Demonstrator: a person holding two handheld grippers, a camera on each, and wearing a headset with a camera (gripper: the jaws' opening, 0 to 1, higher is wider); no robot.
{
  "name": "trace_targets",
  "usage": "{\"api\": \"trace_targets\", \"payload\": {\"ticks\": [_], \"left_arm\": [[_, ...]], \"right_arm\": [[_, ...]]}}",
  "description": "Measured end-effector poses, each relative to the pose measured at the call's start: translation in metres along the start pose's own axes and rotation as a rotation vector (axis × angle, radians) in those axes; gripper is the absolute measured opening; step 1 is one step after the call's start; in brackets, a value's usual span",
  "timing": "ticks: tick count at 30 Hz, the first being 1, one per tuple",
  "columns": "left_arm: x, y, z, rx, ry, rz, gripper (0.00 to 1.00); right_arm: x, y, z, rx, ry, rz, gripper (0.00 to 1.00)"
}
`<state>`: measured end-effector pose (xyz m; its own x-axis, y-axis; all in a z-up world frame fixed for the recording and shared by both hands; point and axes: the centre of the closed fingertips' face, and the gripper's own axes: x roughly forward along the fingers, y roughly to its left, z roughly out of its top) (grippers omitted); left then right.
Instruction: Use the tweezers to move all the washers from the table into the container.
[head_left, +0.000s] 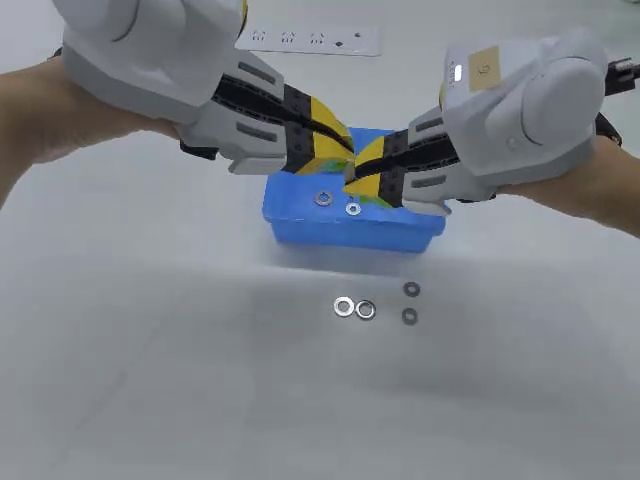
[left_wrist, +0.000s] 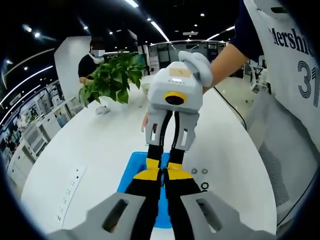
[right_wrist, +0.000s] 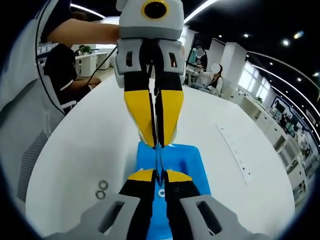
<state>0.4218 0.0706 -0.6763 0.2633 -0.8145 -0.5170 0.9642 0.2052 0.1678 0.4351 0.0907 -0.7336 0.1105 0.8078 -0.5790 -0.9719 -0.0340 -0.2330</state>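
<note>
Noted left gripper (head_left: 345, 152) and right gripper (head_left: 351, 173) meeting tip to tip above the blue container (head_left: 340, 232), left entering from the left of the head view, right from the right. Found both pairs of jaws drawn narrow, yellow tips of the two grippers almost touching. Picked out in the right gripper view: tweezers (right_wrist: 159, 161) edge-on as a thin silvery line, running from the left gripper's tips down between the right gripper's own jaws and clamped there. Grip of the left jaws on the far end: cannot tell, pinching or merely touching. Counted two washers (head_left: 323, 198) inside the container, side by side just below the tips. Counted four loose washers (head_left: 344, 306) on the white bench (head_left: 150, 360) just in front of the container: one pair right beside each other, the other pair slightly to the right, apart. Logged a printed strip (head_left: 310, 40) lying on the bench beyond the container.
</note>
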Motion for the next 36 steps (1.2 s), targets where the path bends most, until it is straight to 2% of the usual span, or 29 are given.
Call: {"api": "trace_targets", "payload": {"ticks": [4, 8, 10, 12, 17, 23, 29, 32, 36], "left_arm": [[-0.004, -0.003, 0.010, 0.017, -0.017, 0.014, 0.07], [-0.007, -0.008, 0.020, 0.025, -0.033, 0.010, 0.07], [-0.008, -0.010, 0.022, 0.033, -0.033, 0.011, 0.07], [-0.010, -0.014, 0.027, 0.023, -0.051, -0.005, 0.07], [-0.013, -0.020, 0.030, 0.027, -0.044, -0.013, 0.06], [-0.017, -0.024, 0.029, 0.038, -0.041, -0.015, 0.05], [-0.027, -0.038, 0.040, 0.038, -0.059, -0.012, 0.05], [-0.030, -0.045, 0.040, 0.029, -0.071, -0.015, 0.05], [-0.031, -0.061, 0.038, 0.002, -0.088, -0.023, 0.05]], "right_arm": [[-0.008, 0.003, 0.009, -0.006, -0.003, -0.007, 0.08], [-0.011, 0.003, 0.013, -0.012, -0.007, -0.005, 0.08], [-0.013, 0.005, 0.016, -0.021, -0.006, -0.003, 0.08], [-0.014, 0.009, 0.021, -0.018, -0.017, 0.007, 0.08], [-0.016, 0.016, 0.027, -0.031, -0.014, 0.022, 0.08], [-0.020, 0.027, 0.034, -0.045, -0.015, 0.038, 0.08], [-0.029, 0.042, 0.045, -0.064, -0.030, 0.038, 0.09], [-0.032, 0.052, 0.048, -0.052, -0.040, 0.037, 0.10], [-0.035, 0.070, 0.047, -0.023, -0.054, 0.037, 0.10]]}}
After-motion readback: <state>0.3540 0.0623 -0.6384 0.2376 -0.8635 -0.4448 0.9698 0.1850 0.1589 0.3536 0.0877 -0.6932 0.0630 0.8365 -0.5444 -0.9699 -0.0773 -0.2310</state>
